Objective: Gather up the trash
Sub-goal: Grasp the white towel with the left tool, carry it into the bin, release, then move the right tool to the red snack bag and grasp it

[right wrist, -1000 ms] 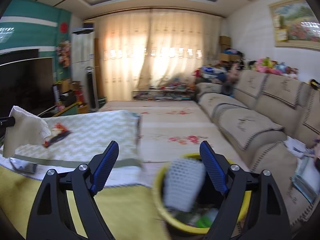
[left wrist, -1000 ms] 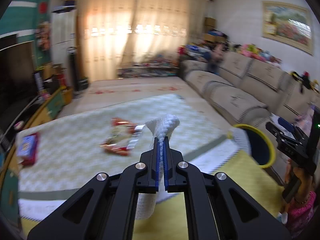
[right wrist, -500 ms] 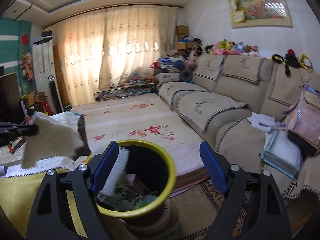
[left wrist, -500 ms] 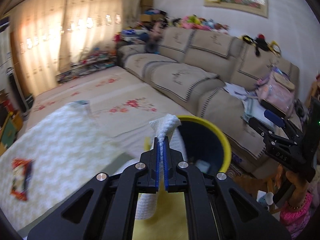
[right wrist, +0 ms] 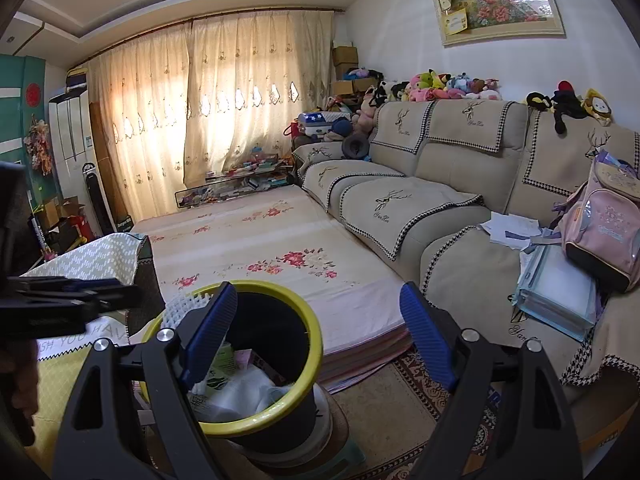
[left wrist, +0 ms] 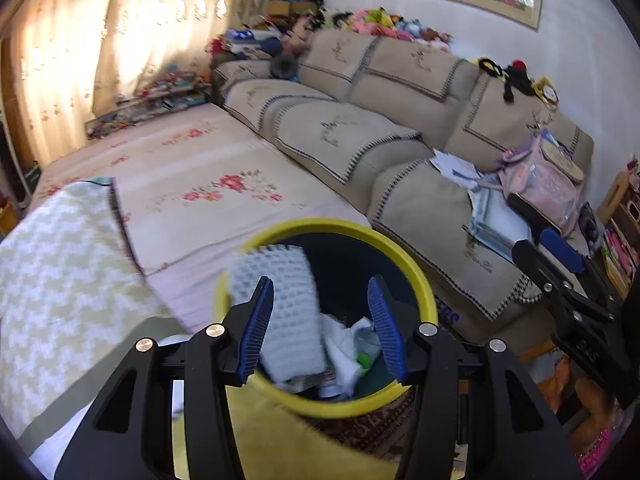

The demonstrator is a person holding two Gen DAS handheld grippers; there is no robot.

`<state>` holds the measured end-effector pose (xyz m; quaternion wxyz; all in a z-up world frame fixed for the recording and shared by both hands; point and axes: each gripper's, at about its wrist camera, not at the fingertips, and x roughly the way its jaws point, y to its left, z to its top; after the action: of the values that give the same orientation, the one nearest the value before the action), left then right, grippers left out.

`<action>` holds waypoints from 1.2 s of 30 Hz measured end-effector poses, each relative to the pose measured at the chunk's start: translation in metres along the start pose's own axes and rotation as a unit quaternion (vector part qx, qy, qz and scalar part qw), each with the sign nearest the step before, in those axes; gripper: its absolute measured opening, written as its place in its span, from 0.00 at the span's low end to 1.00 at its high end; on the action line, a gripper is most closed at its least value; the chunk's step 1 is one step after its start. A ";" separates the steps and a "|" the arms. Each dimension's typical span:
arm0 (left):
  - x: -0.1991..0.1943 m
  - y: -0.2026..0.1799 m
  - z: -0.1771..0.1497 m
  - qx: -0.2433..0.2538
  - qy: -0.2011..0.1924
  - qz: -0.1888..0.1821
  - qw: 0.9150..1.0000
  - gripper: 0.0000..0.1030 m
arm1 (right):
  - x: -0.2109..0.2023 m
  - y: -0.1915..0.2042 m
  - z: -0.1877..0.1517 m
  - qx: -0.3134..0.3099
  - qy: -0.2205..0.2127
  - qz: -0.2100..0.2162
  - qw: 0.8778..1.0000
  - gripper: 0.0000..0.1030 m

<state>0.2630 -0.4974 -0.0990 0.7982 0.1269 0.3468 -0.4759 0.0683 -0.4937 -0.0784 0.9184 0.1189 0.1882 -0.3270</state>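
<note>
Swung from the mat to over the bin since the earlier frame. Left view: left gripper opening, foam sheet loose between its jaws, upright, dropping inside the bin's near-left rim. Right view: right gripper wide, empty, beside the bin; sheet at its left rim.

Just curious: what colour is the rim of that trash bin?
Yellow; the trash bin's rim shows best in the right wrist view.

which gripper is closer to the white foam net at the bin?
Left. Left gripper, jaws opening, straddles the white foam net dropping into the yellow-rimmed bin; right gripper, open, sits off beside it.
</note>
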 end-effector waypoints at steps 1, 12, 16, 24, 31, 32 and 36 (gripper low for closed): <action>-0.009 0.005 -0.002 -0.001 -0.007 0.006 1.000 0.48 | 0.000 0.002 0.000 -0.001 0.001 0.003 1.000 0.77; -0.172 0.119 -0.080 -0.094 -0.095 0.116 0.984 0.65 | 0.005 0.082 -0.004 -0.038 0.027 0.104 0.993 0.77; -0.228 0.169 -0.118 -0.134 -0.119 0.188 0.966 0.66 | 0.004 0.137 -0.008 -0.063 0.043 0.174 0.982 0.77; -0.305 0.273 -0.197 -0.226 -0.154 0.322 0.906 0.69 | -0.003 0.265 -0.011 -0.134 0.079 0.303 0.940 0.77; -0.312 0.315 -0.237 -0.277 -0.171 0.331 0.886 0.69 | 0.015 0.381 -0.001 -0.188 0.137 0.376 0.897 0.77; -0.312 0.314 -0.237 -0.275 -0.173 0.330 0.886 0.69 | 0.020 0.397 -0.002 -0.196 0.144 0.380 0.892 0.77; -0.306 0.301 -0.231 -0.260 -0.185 0.334 0.887 0.72 | 0.040 0.450 -0.017 -0.226 0.172 0.379 0.881 0.77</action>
<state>0.3248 -0.0139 -0.0988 0.9640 -0.0677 0.2411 -0.0891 0.3825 -0.1689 -0.0676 0.9275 0.0250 0.3521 0.1235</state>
